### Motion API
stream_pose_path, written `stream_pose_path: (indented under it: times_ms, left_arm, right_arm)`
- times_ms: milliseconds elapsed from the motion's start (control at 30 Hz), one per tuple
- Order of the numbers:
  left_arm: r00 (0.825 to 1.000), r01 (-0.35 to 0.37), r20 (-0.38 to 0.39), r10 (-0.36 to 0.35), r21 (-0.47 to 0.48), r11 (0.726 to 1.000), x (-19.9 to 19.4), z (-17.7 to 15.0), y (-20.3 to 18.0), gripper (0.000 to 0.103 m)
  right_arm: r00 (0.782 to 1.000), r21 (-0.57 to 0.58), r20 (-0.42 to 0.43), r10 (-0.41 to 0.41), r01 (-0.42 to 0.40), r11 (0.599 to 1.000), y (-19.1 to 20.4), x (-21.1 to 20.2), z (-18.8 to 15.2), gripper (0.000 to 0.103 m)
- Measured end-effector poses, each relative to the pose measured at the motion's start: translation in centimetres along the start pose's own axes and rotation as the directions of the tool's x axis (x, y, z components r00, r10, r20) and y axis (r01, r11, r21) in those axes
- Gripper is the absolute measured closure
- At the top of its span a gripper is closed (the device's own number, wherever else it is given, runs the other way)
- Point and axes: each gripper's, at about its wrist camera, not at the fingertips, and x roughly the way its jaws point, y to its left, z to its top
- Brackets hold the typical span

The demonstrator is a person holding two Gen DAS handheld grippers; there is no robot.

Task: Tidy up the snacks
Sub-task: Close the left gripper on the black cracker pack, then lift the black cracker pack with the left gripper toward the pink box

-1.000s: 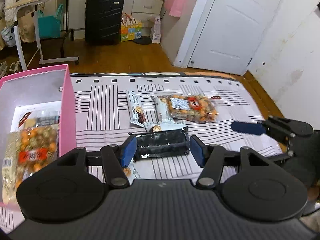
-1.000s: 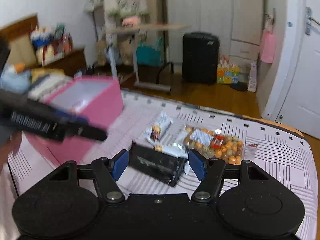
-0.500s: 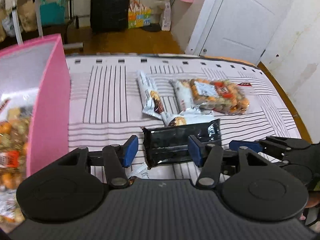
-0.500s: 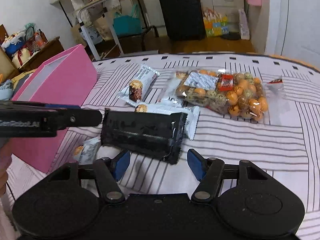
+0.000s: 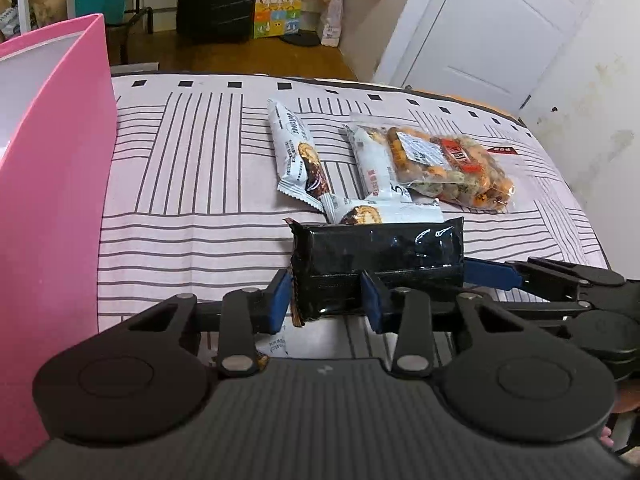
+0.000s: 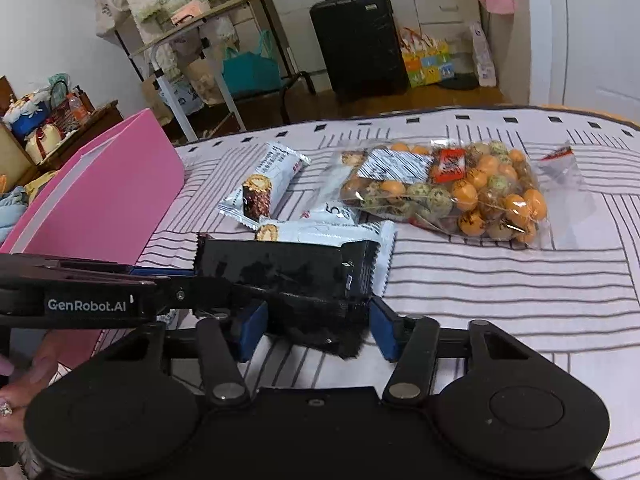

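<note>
A black snack packet lies on the striped cloth; it also shows in the right wrist view. My left gripper is shut on the packet's left end. My right gripper stands around its other end, jaws wider than the packet; whether they touch it I cannot tell. White snack bars and a clear bag of orange and speckled balls lie behind the packet. A pink box stands at the left.
The pink box is close on the left of both grippers. White bars and the ball bag lie mid-cloth. A black suitcase, a folding table and a white door stand behind.
My left gripper has closed from wide open onto the black packet's left end. My right gripper has closed in around the packet's other end, its jaws narrowing. The view has shifted right, away from the pink box.
</note>
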Motion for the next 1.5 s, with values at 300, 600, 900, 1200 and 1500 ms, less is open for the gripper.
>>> stream_pose_path:
  times_ms: [300, 600, 900, 1200, 1500]
  left_arm:
    - [0.999, 0.046, 0.020, -0.045, -0.043, 0.998, 0.6, -0.3, 0.8, 0.062]
    - [0.995, 0.098, -0.015, -0.100, -0.074, 0.992, 0.0, 0.0, 0.6, 0.068]
    - [0.991, 0.129, -0.017, -0.131, -0.100, 0.987, -1.8, 0.2, 0.2, 0.068]
    - [0.986, 0.164, -0.025, -0.167, -0.091, 0.982, -4.0, -0.5, -0.8, 0.067]
    - [0.981, 0.185, -0.042, -0.189, -0.076, 0.980, -6.0, -1.5, -1.5, 0.068]
  right_arm:
    - [1.000, 0.044, -0.015, -0.008, 0.009, 0.999, 0.0, 0.3, 0.0, 0.049]
    - [0.999, 0.076, -0.037, -0.013, 0.016, 0.997, 0.2, -0.4, 0.1, 0.049]
    - [0.997, 0.096, -0.060, -0.043, 0.048, 0.994, 0.7, -1.8, 0.7, 0.042]
    - [0.995, 0.130, -0.091, -0.043, 0.055, 0.990, 0.8, -3.7, 0.4, 0.036]
    - [0.995, 0.113, -0.072, -0.065, 0.073, 0.991, 2.0, -6.4, -0.6, 0.037]
